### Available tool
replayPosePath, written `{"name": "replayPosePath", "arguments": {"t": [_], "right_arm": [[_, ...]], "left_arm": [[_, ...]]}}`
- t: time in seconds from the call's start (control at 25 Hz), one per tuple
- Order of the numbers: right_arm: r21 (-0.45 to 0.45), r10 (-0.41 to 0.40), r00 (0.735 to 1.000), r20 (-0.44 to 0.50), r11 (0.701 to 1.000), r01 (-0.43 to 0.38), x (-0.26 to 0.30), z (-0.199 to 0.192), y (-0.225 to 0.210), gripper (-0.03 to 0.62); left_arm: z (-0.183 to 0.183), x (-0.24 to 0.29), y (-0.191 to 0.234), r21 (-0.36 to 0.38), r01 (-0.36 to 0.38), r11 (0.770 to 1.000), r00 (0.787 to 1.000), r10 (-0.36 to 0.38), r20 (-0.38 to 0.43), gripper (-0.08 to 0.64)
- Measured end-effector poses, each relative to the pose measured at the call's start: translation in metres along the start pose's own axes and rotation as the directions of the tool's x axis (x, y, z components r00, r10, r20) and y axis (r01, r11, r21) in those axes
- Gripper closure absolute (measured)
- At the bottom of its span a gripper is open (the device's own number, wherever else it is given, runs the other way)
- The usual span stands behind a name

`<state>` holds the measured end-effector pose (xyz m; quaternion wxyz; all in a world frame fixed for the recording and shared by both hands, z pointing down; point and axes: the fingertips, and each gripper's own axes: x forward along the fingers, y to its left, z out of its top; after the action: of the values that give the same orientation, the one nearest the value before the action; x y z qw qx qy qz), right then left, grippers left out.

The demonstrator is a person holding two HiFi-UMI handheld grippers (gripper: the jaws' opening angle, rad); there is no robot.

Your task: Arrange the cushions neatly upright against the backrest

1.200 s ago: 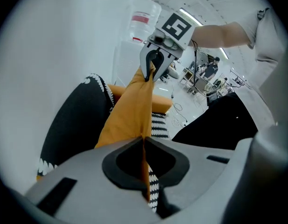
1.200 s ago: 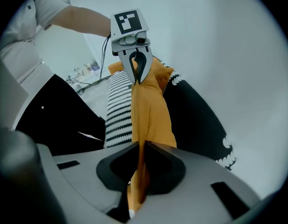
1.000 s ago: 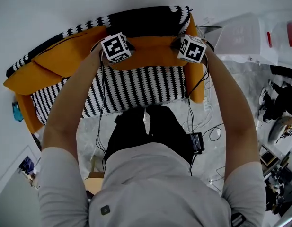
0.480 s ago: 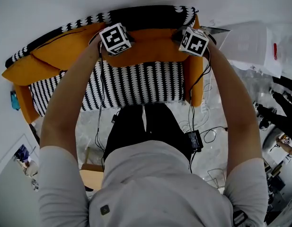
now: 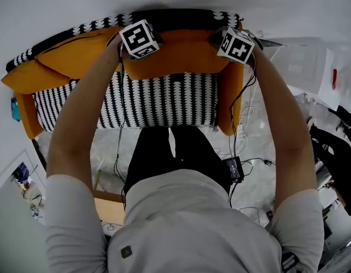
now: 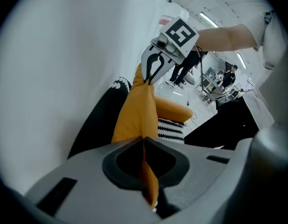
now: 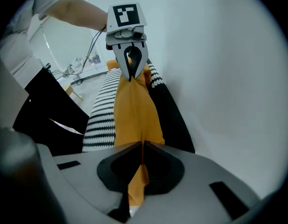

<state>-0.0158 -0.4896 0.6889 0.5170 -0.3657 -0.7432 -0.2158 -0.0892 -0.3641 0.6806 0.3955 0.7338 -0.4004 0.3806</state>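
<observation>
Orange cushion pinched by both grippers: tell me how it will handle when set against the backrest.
The orange cushion is probably soft and floppy: its edge flattens thin inside the left gripper and right gripper. It is likely light, since two edge pinches seem enough to hold it. It may slump unless leaned on the backrest.

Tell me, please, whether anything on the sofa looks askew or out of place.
Nothing is spilled or damaged. The right orange cushion is pinched by its top edge in the left hand-held gripper and the right hand-held gripper. The left orange cushion seems to slump slightly sideways.
</observation>
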Motion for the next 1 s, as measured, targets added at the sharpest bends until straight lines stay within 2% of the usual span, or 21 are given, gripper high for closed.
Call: {"name": "replayPosePath", "arguments": {"t": [0.16, 0.44, 0.6, 0.8, 1.0], "right_arm": [[0.028, 0.005, 1.0, 0.019, 1.0, -0.006, 0.001, -0.011, -0.013, 0.561], [0.045, 0.006, 1.0, 0.014, 0.999, -0.006, 0.022, -0.033, -0.018, 0.563], [0.072, -0.012, 0.999, 0.037, 0.997, 0.01, 0.028, -0.034, -0.024, 0.563], [0.081, -0.032, 0.999, 0.039, 0.996, 0.029, 0.037, -0.033, -0.033, 0.563], [0.092, -0.044, 0.998, 0.045, 0.995, 0.04, 0.046, -0.03, -0.04, 0.563]], "left_arm": [[0.014, 0.005, 0.012, -0.01, -0.016, 1.0, 1.0, 0.016, 0.013, 0.542], [0.013, 0.036, 0.022, -0.033, -0.01, 0.999, 1.0, 0.01, 0.002, 0.541], [0.006, 0.046, 0.031, -0.062, -0.015, 0.998, 1.0, 0.015, 0.007, 0.543], [0.005, 0.052, 0.043, -0.045, -0.047, 0.998, 0.999, 0.046, -0.011, 0.541], [-0.004, 0.066, 0.05, -0.057, -0.036, 0.998, 0.999, 0.035, -0.022, 0.543]]}}
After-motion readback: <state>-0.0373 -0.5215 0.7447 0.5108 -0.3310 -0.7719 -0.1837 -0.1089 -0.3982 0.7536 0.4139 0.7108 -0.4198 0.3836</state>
